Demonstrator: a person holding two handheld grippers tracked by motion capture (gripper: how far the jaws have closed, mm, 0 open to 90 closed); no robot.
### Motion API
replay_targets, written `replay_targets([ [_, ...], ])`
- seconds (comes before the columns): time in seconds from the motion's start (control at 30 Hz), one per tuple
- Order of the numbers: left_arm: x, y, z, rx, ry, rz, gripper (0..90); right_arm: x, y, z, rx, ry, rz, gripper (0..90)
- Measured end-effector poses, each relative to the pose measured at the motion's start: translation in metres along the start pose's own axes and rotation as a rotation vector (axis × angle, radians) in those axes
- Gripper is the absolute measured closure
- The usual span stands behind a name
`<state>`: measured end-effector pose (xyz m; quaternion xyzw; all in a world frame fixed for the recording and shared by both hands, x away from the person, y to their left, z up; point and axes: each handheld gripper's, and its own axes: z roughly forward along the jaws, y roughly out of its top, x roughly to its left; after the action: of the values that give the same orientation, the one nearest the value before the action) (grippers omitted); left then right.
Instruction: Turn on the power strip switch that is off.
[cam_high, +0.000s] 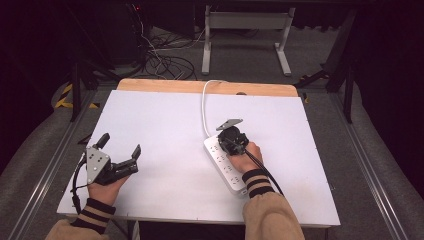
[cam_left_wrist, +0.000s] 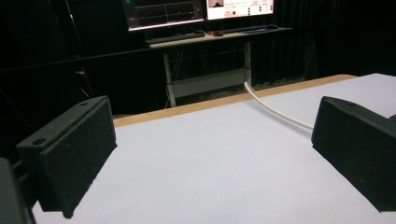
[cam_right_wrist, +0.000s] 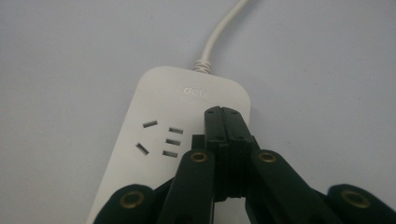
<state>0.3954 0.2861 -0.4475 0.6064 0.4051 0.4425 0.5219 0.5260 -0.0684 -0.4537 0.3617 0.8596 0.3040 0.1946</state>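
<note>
White power strip (cam_high: 227, 166) lying flat on the desk (cam_high: 165, 125), its cord (cam_high: 204, 107) running off the far edge. Right tongs (cam_high: 234, 145) poised over the strip's cord end, jaws closed together, nothing between them, tips directly above the bare corner beside the first socket group (cam_right_wrist: 162, 140); contact not confirmable. Left tongs (cam_high: 121, 148) well to the left of the strip, low over bare desk, jaws wide apart, idle. Step in hand judged: pressing or steadying the strip's cord end, possibly a switch. Next move calls for a straight, controlled downward push without sliding the strip
</note>
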Motion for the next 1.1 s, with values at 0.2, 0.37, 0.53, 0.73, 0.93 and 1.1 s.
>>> replay_targets([
  [0.2,0.000,0.000,0.000,-0.004,0.003,-0.001,0.4,-0.001,0.000,0.000,-0.002,0.013,0.007,90.0],
  [0.37,0.001,0.000,0.000,-0.001,0.001,-0.004,0.4,-0.001,0.003,0.000,0.016,0.012,-0.012,90.0],
  [0.53,0.001,-0.001,0.001,0.000,0.001,-0.004,0.4,-0.002,0.005,-0.001,0.023,0.000,-0.024,90.0],
  [0.73,0.000,0.000,0.001,-0.002,0.001,-0.005,0.4,-0.004,0.004,-0.003,0.032,0.003,-0.017,90.0],
  [0.93,0.000,-0.001,0.002,0.001,0.001,-0.003,0.4,-0.005,0.003,-0.003,0.031,0.012,-0.012,90.0],
  [1.1,0.001,-0.001,0.002,0.000,0.002,-0.006,0.4,-0.013,0.004,-0.018,-0.128,0.015,0.000,90.0],
])
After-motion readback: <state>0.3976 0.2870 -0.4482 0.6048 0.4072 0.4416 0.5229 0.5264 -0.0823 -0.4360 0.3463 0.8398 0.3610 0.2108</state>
